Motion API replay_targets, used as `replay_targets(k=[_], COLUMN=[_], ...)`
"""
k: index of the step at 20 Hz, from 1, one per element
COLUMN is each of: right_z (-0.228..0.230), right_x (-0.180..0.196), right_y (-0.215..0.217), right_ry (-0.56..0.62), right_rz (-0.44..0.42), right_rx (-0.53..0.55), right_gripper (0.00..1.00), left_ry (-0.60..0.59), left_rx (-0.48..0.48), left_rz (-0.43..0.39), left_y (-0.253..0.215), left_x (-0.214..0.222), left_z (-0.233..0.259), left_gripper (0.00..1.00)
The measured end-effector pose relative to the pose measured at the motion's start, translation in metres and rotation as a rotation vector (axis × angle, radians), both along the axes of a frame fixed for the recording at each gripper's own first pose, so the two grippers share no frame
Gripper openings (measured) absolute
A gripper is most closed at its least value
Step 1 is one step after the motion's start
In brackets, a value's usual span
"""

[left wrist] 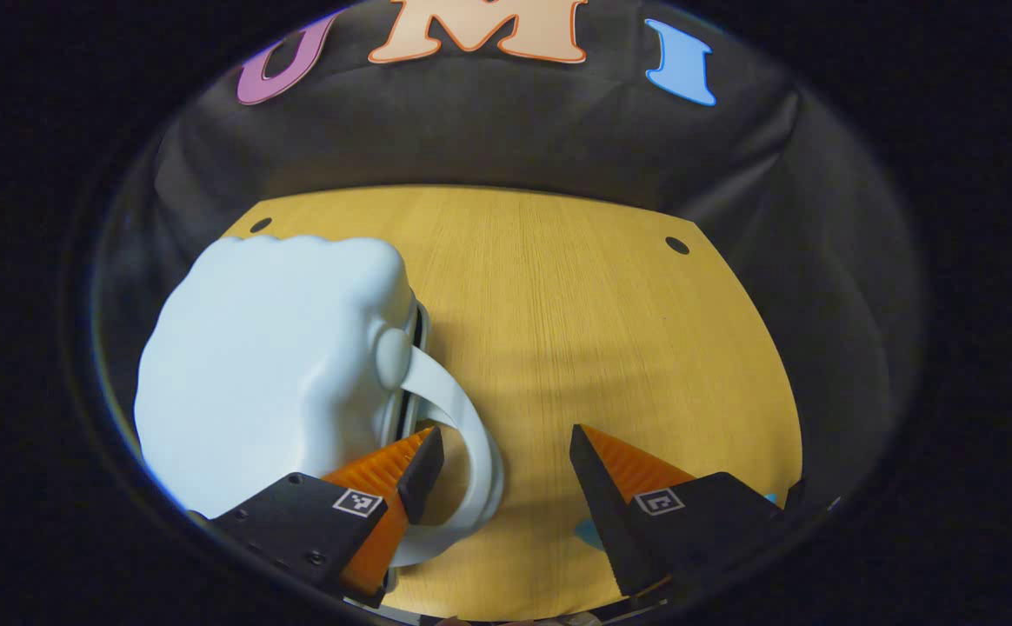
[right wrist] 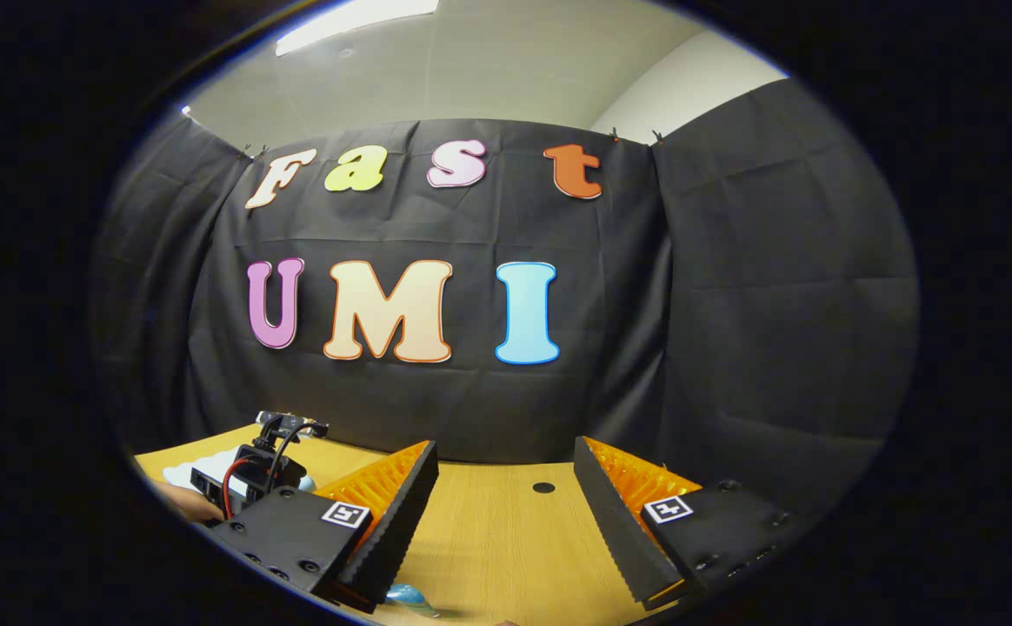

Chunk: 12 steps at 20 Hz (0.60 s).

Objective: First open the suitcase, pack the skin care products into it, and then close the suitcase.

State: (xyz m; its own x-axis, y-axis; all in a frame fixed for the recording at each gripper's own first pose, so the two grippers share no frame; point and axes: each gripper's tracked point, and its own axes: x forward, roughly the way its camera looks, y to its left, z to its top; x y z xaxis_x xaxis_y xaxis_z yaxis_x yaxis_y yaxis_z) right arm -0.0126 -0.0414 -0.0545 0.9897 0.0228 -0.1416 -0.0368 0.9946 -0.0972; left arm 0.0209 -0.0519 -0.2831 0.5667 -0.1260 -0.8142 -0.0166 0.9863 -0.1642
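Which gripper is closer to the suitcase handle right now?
Left. The left gripper is open with one finger at the suitcase handle; the right gripper is open above the table, off to the side.

Pale blue suitcase — closed, rounded shell, looped handle — lies on the table's left.

Both views strongly fisheye-curved: straight edges bow near rim, corners darken. Left gripper view: wooden bench evenly lit from above, broad soft shadow band across its middle; pale suitcase bright, nearly washed out, surface detail faint. Right gripper view: ceiling light strip at top glares white; dark wall cloth absorbs light, folds barely visible. Focus sharp at centre, softer toward rim. No motion blur.
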Motion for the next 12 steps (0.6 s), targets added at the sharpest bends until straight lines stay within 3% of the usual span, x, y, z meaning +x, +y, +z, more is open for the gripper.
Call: replay_targets(k=[5,6,7,8,9,10,12], right_z=[-0.011,-0.013,-0.016,-0.017,-0.019,-0.02,-0.019], right_x=[0.001,0.001,0.003,0.004,0.004,0.005,0.006], right_y=[-0.001,-0.003,-0.005,-0.006,-0.006,-0.006,-0.004], right_ry=[0.024,0.031,0.038,0.043,0.045,0.046,0.04], right_rz=[0.0,-0.006,-0.01,-0.013,-0.014,-0.012,-0.003], right_rx=[0.002,0.008,0.014,0.021,0.026,0.029,0.025], right_gripper=[0.99,0.99,0.99,0.99,0.99,0.99,0.99], left_ry=[0.09,0.082,0.078,0.078,0.081,0.092,0.098], left_rx=[-0.078,-0.052,-0.024,0.002,0.007,-0.005,0.009], left_rz=[-0.009,-0.011,-0.008,0.003,0.015,0.017,-0.027], left_y=[-0.012,-0.005,0.003,0.01,0.014,0.012,0.012], left_x=[-0.006,-0.004,-0.003,-0.003,-0.004,-0.003,-0.005], left_z=[-0.019,-0.019,-0.021,-0.022,-0.019,-0.024,-0.023], left_gripper=[0.89,0.74,0.67,0.45,0.37,0.1,0.08])
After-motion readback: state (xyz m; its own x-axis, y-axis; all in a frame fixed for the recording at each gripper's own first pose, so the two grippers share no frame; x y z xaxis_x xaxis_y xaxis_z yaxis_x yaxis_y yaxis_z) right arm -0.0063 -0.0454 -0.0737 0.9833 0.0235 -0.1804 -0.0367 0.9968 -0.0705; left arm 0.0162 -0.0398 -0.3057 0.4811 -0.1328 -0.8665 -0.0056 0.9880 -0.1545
